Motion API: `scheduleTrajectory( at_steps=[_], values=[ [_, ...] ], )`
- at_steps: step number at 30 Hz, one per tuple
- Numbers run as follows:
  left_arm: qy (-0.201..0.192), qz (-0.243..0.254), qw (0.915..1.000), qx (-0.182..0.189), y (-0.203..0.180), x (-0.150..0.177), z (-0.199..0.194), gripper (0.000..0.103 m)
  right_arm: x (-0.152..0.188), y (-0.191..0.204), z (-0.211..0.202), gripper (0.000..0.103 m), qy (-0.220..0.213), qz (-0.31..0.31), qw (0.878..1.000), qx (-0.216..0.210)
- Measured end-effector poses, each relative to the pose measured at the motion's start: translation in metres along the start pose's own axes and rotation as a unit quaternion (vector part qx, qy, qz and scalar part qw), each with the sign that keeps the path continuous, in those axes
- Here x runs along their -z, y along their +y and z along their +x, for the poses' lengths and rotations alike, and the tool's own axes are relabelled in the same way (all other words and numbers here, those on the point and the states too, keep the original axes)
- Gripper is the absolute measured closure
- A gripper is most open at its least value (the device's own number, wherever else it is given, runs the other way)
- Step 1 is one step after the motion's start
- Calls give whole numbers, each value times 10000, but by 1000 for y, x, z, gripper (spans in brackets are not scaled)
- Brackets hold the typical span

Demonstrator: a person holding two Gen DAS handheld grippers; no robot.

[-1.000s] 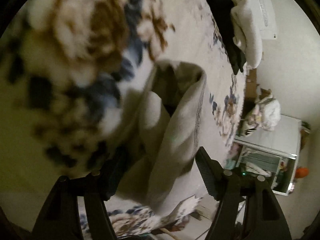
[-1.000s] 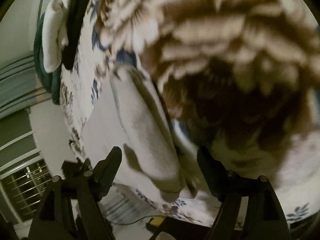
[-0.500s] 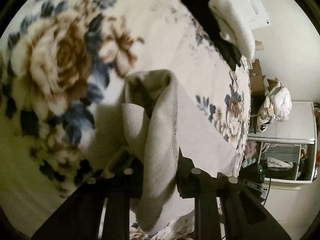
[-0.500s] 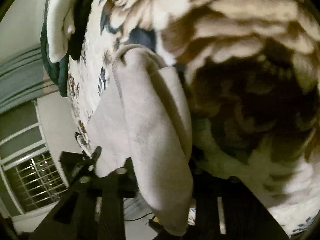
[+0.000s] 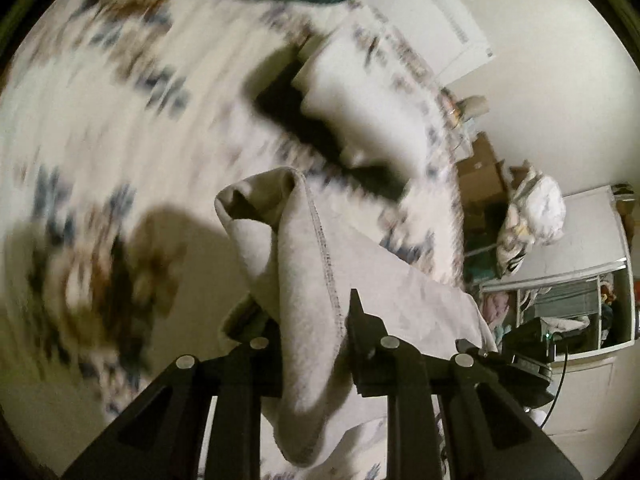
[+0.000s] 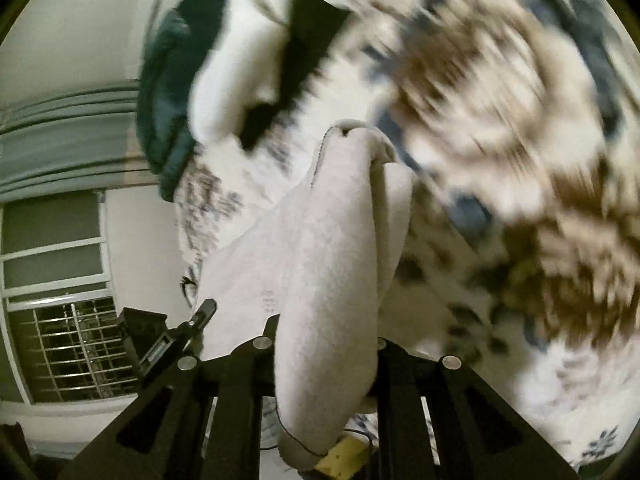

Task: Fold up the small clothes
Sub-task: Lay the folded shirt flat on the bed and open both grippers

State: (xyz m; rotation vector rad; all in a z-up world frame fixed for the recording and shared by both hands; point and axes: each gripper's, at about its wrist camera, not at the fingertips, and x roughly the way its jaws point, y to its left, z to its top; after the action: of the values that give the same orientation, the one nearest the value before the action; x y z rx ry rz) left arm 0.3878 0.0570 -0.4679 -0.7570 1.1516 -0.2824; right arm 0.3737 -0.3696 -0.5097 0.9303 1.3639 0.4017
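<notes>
Cloth [image 5: 308, 280] above blanket [image 5: 100, 128]; clothes pile [image 5: 352, 120] beyond, on blanket.

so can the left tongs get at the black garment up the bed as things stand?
Probably not: the left tongs are shut on the beige garment, which drapes ahead of them. The black garment lies apart, beyond it.
</notes>
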Motion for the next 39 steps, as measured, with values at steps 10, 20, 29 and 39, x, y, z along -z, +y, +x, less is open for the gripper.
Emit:
scheduleTrajectory(
  at_steps=[10, 20, 29, 39],
  values=[
    [-818, 591, 9949, 77, -76, -184, 32, 85, -179, 130, 7, 88, -745, -721, 9942, -281],
    [-523, 1106, 9873, -1017, -53, -257, 133, 84, -311, 120, 93, 88, -566, -718, 9942, 570],
    [-946, 1536, 9573, -2259, -75, -242, 120, 21, -291, 145, 97, 42, -845, -1471, 9576, 2328],
    [-1083, 2165, 9262, -2890, -117, -195, 97, 0, -206, 188, 83, 0, -1635, -2099, 8641, 4272]
  ],
)
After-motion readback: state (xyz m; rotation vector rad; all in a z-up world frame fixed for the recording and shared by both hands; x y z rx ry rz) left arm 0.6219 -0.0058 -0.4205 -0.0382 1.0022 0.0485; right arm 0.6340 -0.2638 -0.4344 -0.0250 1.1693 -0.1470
